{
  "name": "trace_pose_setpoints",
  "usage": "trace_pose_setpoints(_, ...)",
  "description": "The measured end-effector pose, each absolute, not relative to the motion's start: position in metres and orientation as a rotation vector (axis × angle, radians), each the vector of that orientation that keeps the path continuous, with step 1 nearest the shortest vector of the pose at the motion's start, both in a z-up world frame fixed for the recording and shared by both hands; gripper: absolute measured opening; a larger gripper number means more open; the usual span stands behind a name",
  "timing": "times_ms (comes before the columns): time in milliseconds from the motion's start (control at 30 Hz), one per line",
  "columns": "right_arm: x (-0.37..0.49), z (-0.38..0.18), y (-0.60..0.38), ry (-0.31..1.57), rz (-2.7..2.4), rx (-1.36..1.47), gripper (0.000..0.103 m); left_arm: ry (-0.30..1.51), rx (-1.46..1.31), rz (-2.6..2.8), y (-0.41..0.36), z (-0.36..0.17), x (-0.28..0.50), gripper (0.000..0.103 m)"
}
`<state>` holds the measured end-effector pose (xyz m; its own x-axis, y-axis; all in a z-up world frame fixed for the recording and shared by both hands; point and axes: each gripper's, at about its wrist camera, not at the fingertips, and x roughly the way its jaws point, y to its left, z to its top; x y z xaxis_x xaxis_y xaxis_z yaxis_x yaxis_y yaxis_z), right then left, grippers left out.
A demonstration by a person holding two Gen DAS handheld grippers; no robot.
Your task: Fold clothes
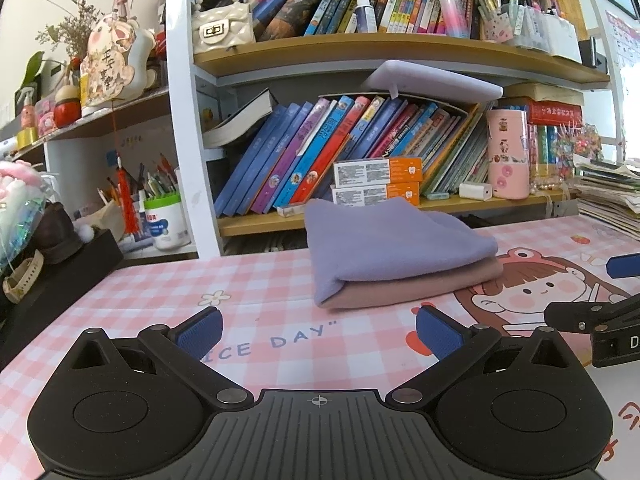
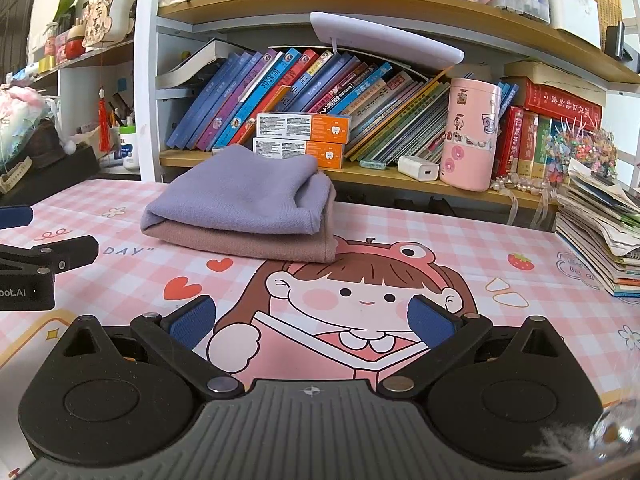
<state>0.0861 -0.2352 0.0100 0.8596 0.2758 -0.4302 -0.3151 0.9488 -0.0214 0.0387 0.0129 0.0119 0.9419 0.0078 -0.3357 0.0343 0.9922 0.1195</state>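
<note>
On the table [image 1: 248,280], we hold both claws, left claw [image 1: 319,330] and right claw [image 2: 312,320], spread and empty; nudging the folded purple-and-pink cloth stack [image 1: 400,256] could undo its folds.

Black tongs [image 1: 319,334], blue ribbed pads [image 1: 200,333], silver pivot screws.

Desk mat [image 1: 256,320]: "ICE DAY". Left hand-held gripper [image 2: 24,292] body: "bot.AI".
</note>
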Motion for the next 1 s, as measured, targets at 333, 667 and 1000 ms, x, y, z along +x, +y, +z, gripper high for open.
trace_pose_setpoints(333,0.0864,0.0097,-0.2355,0.44,0.31,-0.092,0.103,0.35,0.128,-0.008,0.0125,0.0119,0.0404,0.103)
trace_pose_setpoints(667,0.0864,0.0098,-0.2353,0.441,0.31,-0.092,0.103,0.348,0.139,-0.014,0.0109,0.0119,0.0398,0.103)
trace_pose_setpoints(1000,0.0859,0.0096,-0.2351,0.441,0.309,-0.092,0.103,0.349,0.148,-0.01,0.0096,0.0111,0.0399,0.103)
